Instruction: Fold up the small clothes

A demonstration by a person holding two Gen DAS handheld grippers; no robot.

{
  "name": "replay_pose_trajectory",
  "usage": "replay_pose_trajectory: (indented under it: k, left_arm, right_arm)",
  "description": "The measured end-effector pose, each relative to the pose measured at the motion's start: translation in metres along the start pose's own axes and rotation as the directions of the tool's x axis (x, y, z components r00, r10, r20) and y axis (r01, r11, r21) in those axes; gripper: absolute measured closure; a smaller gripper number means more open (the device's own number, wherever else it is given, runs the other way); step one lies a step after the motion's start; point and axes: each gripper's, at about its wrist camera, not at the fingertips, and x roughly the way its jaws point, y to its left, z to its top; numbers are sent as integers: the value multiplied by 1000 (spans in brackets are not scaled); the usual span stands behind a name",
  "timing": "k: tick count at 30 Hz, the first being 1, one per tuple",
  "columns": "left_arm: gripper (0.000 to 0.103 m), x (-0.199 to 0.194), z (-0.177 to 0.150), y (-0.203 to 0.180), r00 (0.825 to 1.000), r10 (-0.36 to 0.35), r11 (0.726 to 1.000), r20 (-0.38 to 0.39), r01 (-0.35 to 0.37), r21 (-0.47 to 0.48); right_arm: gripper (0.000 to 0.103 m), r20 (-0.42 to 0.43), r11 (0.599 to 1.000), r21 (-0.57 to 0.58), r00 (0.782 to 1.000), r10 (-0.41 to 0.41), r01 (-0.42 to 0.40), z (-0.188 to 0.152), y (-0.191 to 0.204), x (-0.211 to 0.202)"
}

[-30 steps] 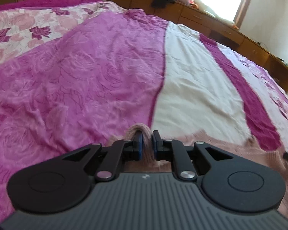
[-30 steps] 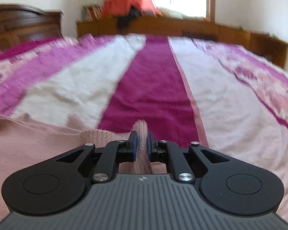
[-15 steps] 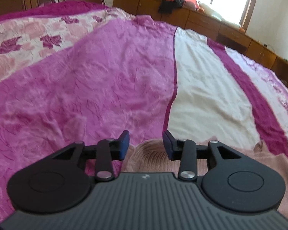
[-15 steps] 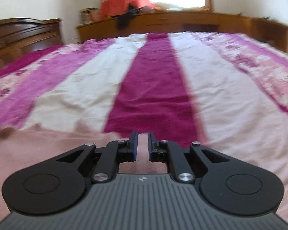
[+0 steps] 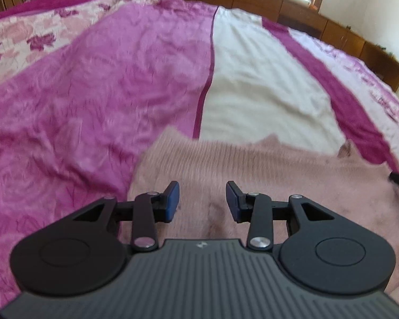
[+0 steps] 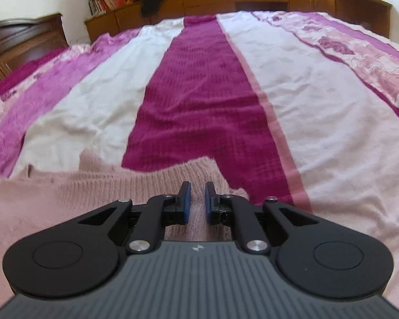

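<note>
Pale pink ribbed knit sweater [image 5: 266,170] lying flat on bed, spread across lower middle and right of left wrist frame; far edge wavy, filling lower left of right wrist frame [image 6: 66,194].

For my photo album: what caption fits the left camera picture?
Open left gripper hovering over a pink knitted sweater on a striped bedspread.

A bed [image 5: 266,101] is carrying everything, wearing a bedspread [image 6: 188,101] striped in magenta, white and pink. A pink knitted sweater [image 5: 252,170] is lying flat on it.
</note>
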Motion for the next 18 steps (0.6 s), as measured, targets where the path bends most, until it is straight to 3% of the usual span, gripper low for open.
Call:
replay_pose_trajectory:
  k: [7,10,12,15,18]
  left_arm:
    - [63,-1,-4,4,1000,5,1000,-9,-5,-2]
    - [63,-10,-4,3,1000,11,1000,-8,-11,0]
    - [63,-18,-5,3,1000,21,1000,-12,-21,8]
    - [62,-30,-10,1,999,40,999,-19,-39,17]
    - [62,-44,-18,1,998,53,998,-32,-53,14]
  right_arm:
    - [87,27,999,-3,999,46,-46,-7,5,-34]
    - [68,42,998,22,997,58,-59,-14,2,-52]
    - [48,57,997,40,996,66,-69,-19,0,-65]
    - [40,63,995,59,995,82,-86,-29,-3,-83]
    - [40,62,991,83,993,98,-103,-39,-8,-98]
